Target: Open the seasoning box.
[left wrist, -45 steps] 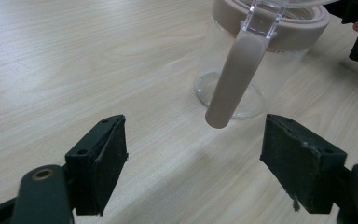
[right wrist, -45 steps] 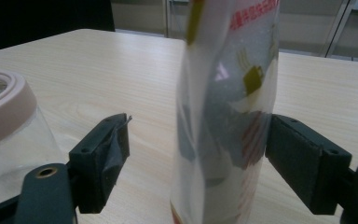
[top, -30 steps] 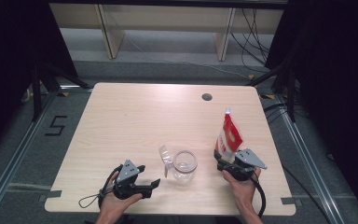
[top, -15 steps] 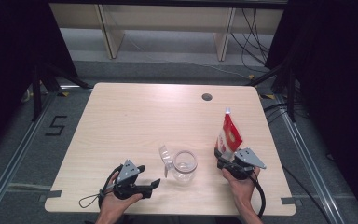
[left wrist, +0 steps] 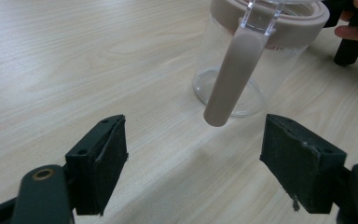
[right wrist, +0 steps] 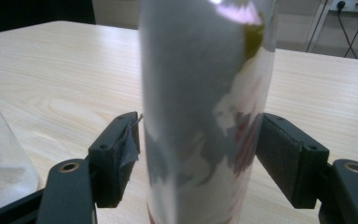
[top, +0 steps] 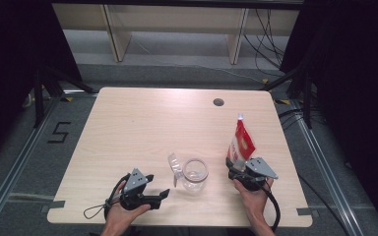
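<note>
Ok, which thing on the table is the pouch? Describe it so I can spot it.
Start at the pale wooden table and go to its near right side, right of the clear glass jar. The tall red-and-white plastic pouch stands upright there between the right tongs; it is the one coloured thing.

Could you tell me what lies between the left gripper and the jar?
Only bare table. In the left gripper view, the left gripper stands open, with wood grain up to the jar and its hanging flap.

a pale wood-grain table (top: 142,128) with a smooth matt top. a clear glossy jar (top: 195,174) has a matt beige rim. a shiny, crinkly foil-like pouch (top: 241,142) sits between matt black jaws.
</note>
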`<state>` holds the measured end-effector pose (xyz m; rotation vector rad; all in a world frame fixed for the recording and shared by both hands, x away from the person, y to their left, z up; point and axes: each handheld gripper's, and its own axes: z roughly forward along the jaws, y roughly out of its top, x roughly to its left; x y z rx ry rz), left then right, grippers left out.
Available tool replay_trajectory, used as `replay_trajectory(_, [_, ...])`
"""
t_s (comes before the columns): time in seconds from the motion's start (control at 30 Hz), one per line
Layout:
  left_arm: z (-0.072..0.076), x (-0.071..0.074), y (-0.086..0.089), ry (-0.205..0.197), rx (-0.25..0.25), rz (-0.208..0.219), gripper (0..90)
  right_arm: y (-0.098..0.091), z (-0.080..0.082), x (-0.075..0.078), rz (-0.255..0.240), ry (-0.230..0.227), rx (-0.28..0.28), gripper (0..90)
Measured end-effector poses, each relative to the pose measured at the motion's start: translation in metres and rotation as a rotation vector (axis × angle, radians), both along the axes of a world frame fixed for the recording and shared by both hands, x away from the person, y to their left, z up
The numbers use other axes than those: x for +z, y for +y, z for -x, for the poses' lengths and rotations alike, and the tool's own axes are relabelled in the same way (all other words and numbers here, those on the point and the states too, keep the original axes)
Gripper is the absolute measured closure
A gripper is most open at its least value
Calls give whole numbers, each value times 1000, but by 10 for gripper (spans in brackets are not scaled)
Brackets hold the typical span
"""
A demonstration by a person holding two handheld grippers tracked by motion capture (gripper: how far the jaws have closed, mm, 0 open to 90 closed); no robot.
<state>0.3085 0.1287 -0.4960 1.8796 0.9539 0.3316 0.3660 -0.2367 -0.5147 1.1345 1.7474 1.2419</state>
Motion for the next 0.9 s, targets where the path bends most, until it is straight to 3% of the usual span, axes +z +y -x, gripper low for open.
replay_trajectory(0.43, [0,0,0,-5,-11,-13,223,0,1,0,-5,12,-8,338])
replay_trajectory(0.67, [-1,0,-1,3,-5,6,225,0,0,-1,-1,19,-8,356])
replay_trajectory(0.77, [-1,-1,-2,4,-6,4,225,-2,0,0,19,16,-11,395])
replay_trajectory(0.83, [0,0,-2,3,-10,1,225,-1,1,-1,-11,21,-21,404])
replay_trajectory(0.9, [0,0,-1,2,-5,-4,225,-2,0,-1,-5,17,-18,410])
